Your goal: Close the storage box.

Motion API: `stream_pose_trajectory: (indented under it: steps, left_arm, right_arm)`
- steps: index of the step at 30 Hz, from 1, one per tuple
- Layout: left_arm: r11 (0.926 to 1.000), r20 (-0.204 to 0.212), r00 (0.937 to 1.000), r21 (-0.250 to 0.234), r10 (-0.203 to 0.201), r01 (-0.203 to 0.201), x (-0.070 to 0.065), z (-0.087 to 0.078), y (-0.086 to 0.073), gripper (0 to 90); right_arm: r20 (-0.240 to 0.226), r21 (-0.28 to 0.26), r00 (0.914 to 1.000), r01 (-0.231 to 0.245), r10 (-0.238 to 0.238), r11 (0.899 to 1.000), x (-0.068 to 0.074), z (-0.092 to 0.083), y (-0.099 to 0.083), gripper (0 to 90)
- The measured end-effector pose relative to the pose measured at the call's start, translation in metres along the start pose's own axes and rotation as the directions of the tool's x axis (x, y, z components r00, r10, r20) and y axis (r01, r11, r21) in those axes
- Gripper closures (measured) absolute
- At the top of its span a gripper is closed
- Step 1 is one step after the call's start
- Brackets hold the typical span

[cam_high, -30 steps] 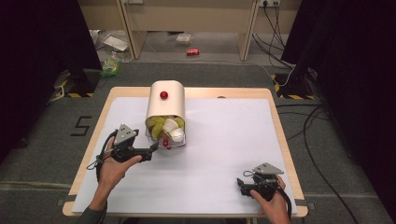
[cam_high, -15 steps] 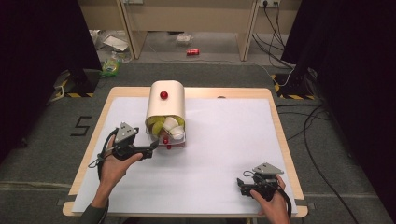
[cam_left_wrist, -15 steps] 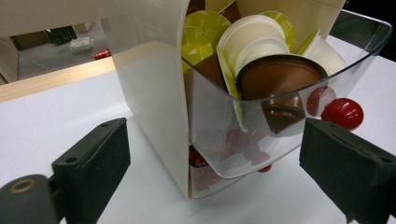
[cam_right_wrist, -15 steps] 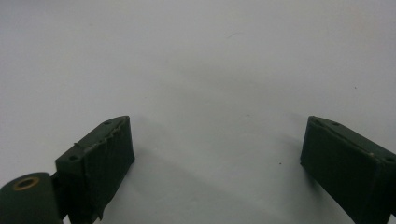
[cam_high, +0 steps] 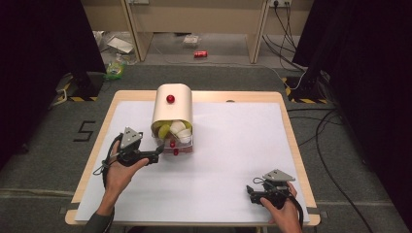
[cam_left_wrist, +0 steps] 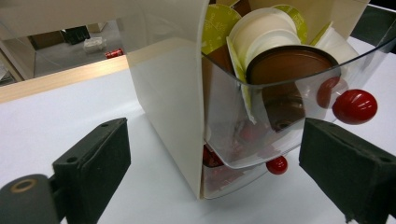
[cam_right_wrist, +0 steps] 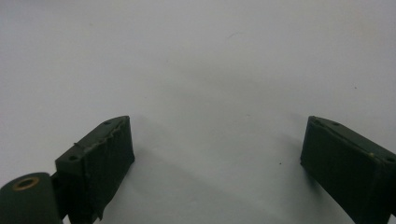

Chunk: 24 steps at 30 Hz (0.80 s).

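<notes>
In the high view, the left hand-held gripper sits at about nine o'clock on the bench, gripped by the person's left hand. Its jaws point toward three o'clock, at the near left corner of the cream capsule dispenser. The left gripper view shows those jaws spread wide, one on each side of that corner, holding nothing; I cannot tell whether either pad touches the housing or the drawer.

The dispenser stands a little left of the bench's centre, toward twelve o'clock, with a red knob on its rounded top. From its near end a clear plastic drawer is pulled out and tilts forward. It is packed with coffee capsules: a brown capsule in front, a white capsule behind it, and green-lidded ones at the back. A red drawer knob sticks out from the clear front wall, just above the jaw on that view's right. A smaller red knob shows on a lower drawer.

At about five o'clock, well apart from the dispenser, the right hand-held gripper rests in the person's right hand near the bench's front edge. The right gripper view shows its jaws wide apart over bare white bench surface, clamped on nothing.
</notes>
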<state>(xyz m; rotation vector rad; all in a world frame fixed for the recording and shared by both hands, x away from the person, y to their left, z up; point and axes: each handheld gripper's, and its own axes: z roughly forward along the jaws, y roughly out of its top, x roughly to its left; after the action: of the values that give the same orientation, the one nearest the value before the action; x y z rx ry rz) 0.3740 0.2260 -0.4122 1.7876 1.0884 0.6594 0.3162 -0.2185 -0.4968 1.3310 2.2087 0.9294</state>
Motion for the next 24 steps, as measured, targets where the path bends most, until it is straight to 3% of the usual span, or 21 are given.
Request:
stream_pose_trajectory:
  steps: [6, 24]
  left_arm:
    - [0.9999, -0.029, 0.9995, -0.015, -0.009, 0.008, 0.0043, 0.0005, -0.0012, 10.8]
    - [0.9993, -0.058, 0.998, -0.032, -0.024, 0.022, 0.0094, 0.0052, -0.0026, 11.0]
  right_arm:
    - [0.0, 0.0, 1.0, 0.0, 0.0, 1.0, 0.0, 0.0, 0.0, 9.8]
    - [-0.001, 0.001, 1.0, -0.002, 0.002, 1.0, 0.0002, 0.0001, 0.0, 9.8]
